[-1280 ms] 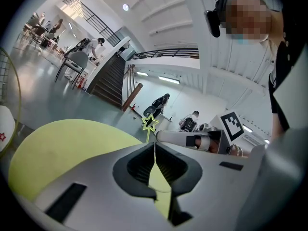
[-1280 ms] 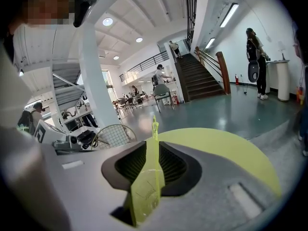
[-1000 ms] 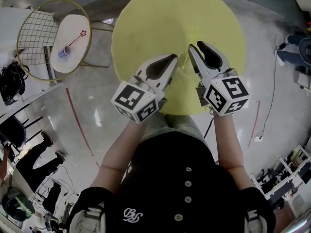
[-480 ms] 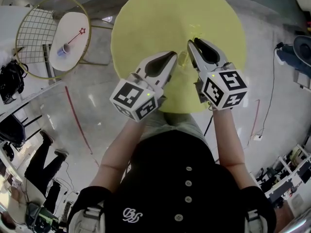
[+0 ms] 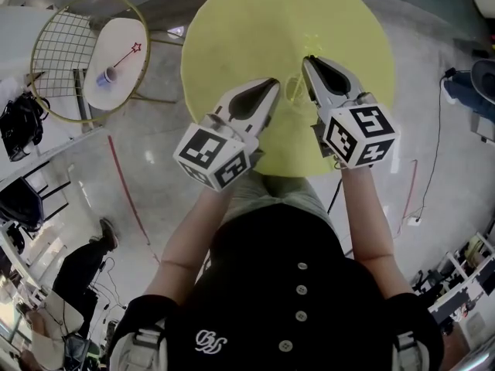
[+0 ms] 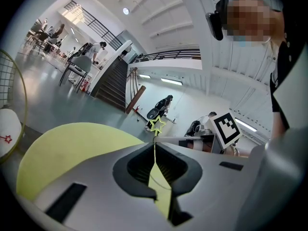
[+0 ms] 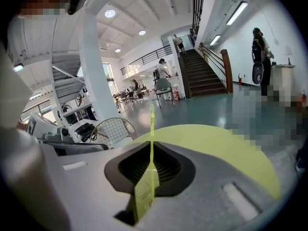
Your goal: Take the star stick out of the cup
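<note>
Star stick [image 6: 156, 128] face-on, left gripper view

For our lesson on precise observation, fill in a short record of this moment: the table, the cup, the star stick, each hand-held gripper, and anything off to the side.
table: round yellow table
cup: clear cup, faint, between the two gripper tips
stick: yellow star stick, upright, star on top
left hand-held gripper: shut, apparently on the cup's thin wall
right hand-held gripper: jaws have just been closing, now shut on the stick below its star
aside: white side table with a blue cup and a red star stick
</note>
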The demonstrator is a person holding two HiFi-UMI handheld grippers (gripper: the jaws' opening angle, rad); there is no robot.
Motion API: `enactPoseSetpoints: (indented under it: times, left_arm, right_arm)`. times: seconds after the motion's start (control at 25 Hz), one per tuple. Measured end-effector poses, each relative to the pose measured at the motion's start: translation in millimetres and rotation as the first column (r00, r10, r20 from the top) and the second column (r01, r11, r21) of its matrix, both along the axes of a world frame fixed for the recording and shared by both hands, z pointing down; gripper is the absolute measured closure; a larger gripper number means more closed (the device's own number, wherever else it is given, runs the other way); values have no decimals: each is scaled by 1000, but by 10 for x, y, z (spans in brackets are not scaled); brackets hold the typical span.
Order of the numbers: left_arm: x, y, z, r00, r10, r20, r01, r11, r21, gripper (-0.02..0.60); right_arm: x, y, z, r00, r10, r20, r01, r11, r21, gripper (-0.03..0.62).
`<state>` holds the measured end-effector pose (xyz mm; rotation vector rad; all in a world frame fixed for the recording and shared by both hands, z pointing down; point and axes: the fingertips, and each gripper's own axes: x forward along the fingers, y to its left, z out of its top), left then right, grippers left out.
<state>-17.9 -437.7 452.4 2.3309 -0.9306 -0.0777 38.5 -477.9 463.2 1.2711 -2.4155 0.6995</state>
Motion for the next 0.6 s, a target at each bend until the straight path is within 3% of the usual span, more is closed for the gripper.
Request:
enactPoseSetpoints:
  times: [0.6]
  left_arm:
    - [12, 257, -268, 1000, -4, 18, 2, 997, 71, 563]
  right_arm:
    - [51, 237, -403, 999, -8, 45, 1, 990, 141, 577]
